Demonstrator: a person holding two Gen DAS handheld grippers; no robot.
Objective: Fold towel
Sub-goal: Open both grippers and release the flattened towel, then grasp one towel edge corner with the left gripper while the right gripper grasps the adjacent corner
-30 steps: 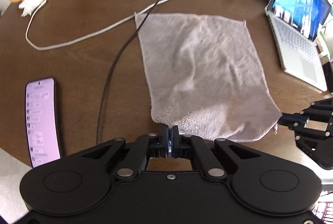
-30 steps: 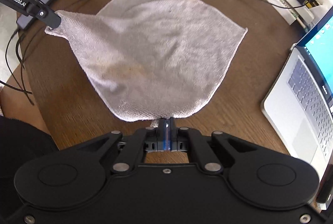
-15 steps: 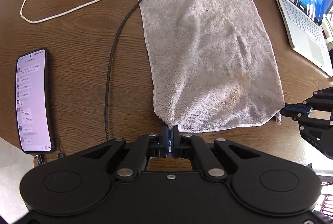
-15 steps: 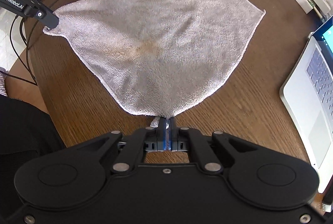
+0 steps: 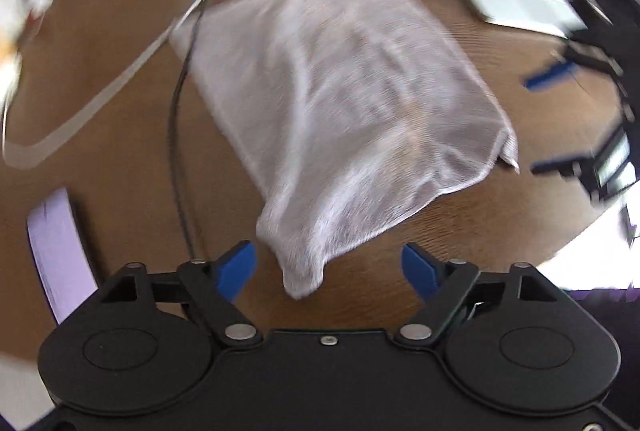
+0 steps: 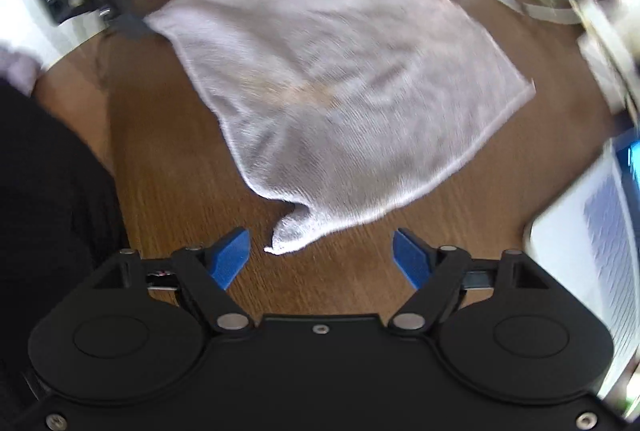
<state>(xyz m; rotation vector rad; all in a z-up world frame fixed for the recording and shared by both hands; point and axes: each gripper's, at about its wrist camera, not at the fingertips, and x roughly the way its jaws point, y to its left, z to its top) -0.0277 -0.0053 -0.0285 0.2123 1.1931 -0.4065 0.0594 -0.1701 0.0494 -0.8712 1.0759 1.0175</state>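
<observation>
Left wrist view: left gripper [image 5: 329, 267] jaws have just been opening wide, towel [image 5: 344, 103] corner loose between them; right gripper [image 6: 320, 255] likewise, lower centre.

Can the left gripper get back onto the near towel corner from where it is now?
Probably yes: the left gripper is open, and the towel corner lies loose on the table between its pads, nothing covering it.

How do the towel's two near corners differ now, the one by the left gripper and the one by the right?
The corner by the left gripper hangs as a rounded tongue; the corner by the right gripper curls to a thin point. The towel corner sits mid-gap on the left, nearer one finger on the right. Both lie free; both jaws just opened.
</observation>
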